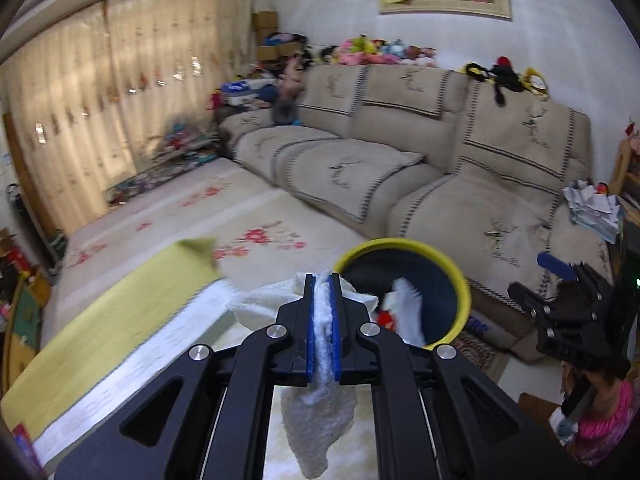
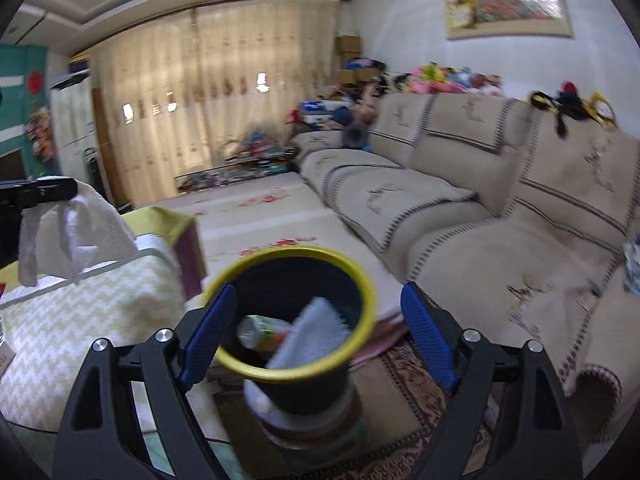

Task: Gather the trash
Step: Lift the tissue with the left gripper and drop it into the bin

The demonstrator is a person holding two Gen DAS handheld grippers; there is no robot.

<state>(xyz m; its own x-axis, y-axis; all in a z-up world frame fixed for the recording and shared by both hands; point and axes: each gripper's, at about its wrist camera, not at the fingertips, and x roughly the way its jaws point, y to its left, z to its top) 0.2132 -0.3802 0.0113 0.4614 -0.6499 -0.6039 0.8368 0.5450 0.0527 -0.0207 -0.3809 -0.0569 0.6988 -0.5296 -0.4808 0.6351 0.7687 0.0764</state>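
**Carrying a tissue to the bin**

The sofa fills the background, with a patterned floor mat before it and a counter under a yellow-and-white cloth on the near side. Just off the counter's corner stands the trash bin, dark with a yellow rim, already holding a white tissue and what looks like a crushed bottle.

To do this step well, the left gripper should bring its load fully over the bin's mouth before letting go: the crumpled white tissue hangs low and loose below the fingers, so a release near the rim could drape it over the edge or drop it outside. Going in above the rim keeps the dangling tail from snagging.

The left gripper tilts downward, its fingers pinched tight on the tissue, just short of the bin's near rim. The right gripper also points down at the bin from the other side, its blue fingers spread wide, straddling the bin in view with nothing between them.
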